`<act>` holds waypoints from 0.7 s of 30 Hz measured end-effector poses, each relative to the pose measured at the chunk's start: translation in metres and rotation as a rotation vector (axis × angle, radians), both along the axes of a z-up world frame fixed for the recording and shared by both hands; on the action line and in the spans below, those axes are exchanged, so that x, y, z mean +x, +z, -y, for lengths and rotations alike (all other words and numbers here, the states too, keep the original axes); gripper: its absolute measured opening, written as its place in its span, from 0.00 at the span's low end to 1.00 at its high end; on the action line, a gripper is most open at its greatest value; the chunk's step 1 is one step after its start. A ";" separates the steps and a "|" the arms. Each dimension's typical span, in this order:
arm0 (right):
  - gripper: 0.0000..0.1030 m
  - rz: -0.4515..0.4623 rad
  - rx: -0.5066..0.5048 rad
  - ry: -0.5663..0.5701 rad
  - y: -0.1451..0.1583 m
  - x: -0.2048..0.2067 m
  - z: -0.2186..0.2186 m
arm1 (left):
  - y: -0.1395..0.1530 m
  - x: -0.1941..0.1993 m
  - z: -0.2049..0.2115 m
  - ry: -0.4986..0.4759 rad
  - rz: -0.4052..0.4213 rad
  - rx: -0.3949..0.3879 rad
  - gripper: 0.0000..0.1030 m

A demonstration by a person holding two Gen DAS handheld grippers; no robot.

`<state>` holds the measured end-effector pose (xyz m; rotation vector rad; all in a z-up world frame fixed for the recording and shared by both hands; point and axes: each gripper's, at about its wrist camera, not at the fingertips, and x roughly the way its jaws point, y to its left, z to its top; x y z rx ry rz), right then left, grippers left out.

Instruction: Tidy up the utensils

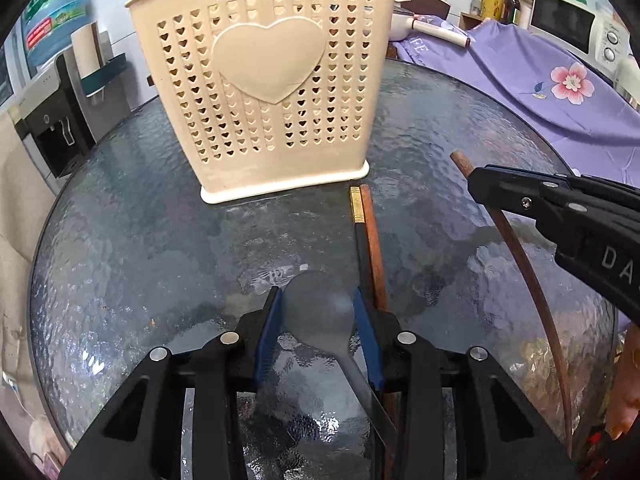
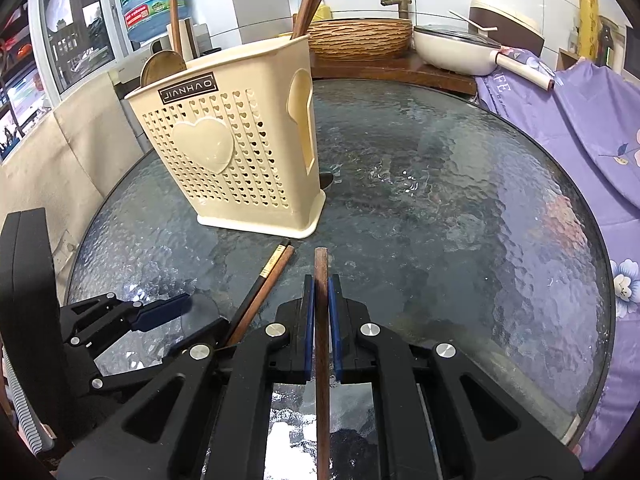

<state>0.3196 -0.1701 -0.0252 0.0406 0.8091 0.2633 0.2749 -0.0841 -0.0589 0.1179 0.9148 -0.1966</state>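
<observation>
A translucent grey spoon (image 1: 320, 312) lies on the round glass table (image 1: 140, 240), its bowl filling the gap between the blue pads (image 1: 270, 328) of my left gripper (image 1: 316, 293), which press on both of its sides. Just right of it a black gold-tipped chopstick and a brown one (image 1: 370, 240) lie side by side, pointing at the cream heart-pattern utensil holder (image 1: 264, 92). My right gripper (image 2: 322, 292) is shut on a brown wooden chopstick (image 2: 322, 360), held above the table right of the holder (image 2: 236, 152). Chopsticks and a wooden ladle stand in the holder.
A purple flowered cloth (image 2: 580, 140) covers the right side beyond the table edge. A white pot (image 2: 456, 50) and a woven basket (image 2: 360, 38) sit behind the table. A water bottle (image 2: 152, 0) and a microwave (image 1: 568, 24) stand further off.
</observation>
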 end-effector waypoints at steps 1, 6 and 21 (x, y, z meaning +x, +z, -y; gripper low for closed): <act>0.08 0.001 0.001 -0.001 0.000 0.000 0.000 | 0.000 0.001 0.001 -0.004 0.000 0.002 0.34; 0.08 0.005 0.000 -0.006 0.002 -0.002 0.002 | 0.001 0.005 -0.003 -0.018 -0.008 -0.020 0.34; 0.08 0.122 0.066 -0.024 0.050 -0.020 0.020 | 0.066 -0.017 -0.038 -0.032 0.192 -0.150 0.34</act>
